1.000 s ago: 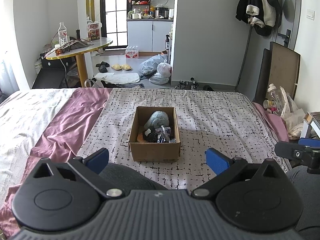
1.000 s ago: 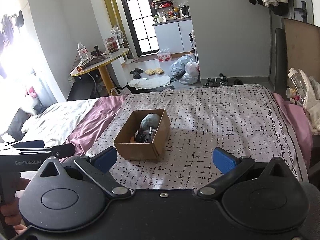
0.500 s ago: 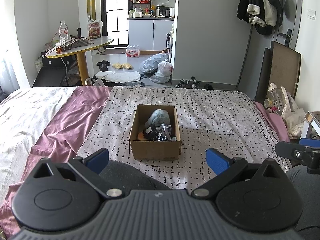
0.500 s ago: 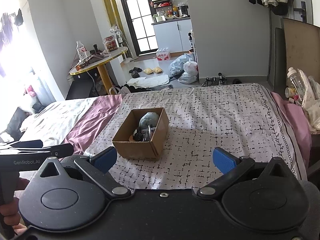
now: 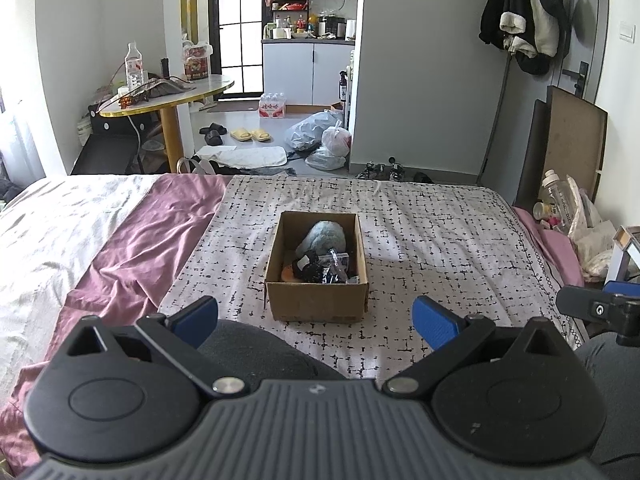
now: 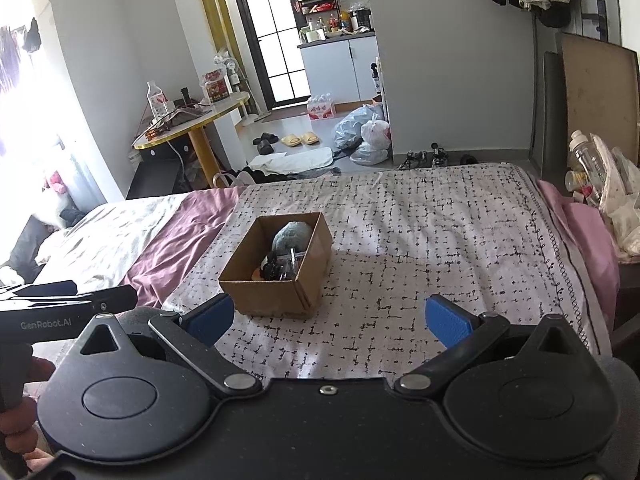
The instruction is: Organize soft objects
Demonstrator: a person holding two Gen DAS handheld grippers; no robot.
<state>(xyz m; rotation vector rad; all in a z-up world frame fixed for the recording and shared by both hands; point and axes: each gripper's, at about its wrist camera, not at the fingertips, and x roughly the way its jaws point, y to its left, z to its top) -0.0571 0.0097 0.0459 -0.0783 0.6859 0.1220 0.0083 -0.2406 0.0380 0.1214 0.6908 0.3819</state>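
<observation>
Holding both grippers back from the work area, we keep the left gripper (image 5: 316, 318) and the right gripper (image 6: 330, 320) spread wide and empty, presumably to leave a full view of the target. The open brown cardboard box (image 5: 318, 302) rests on the black-and-white patterned bedspread (image 5: 440, 240), centred ahead of both pairs of fingers and well apart from them. Inside lie a grey-blue plush object (image 5: 322, 236) and dark small items we cannot identify. Nothing blocks the approach; a crumpled mauve sheet (image 5: 152, 232) lies left of the box. A round gold-rimmed table (image 5: 168, 98) stands beyond the bed.
</observation>
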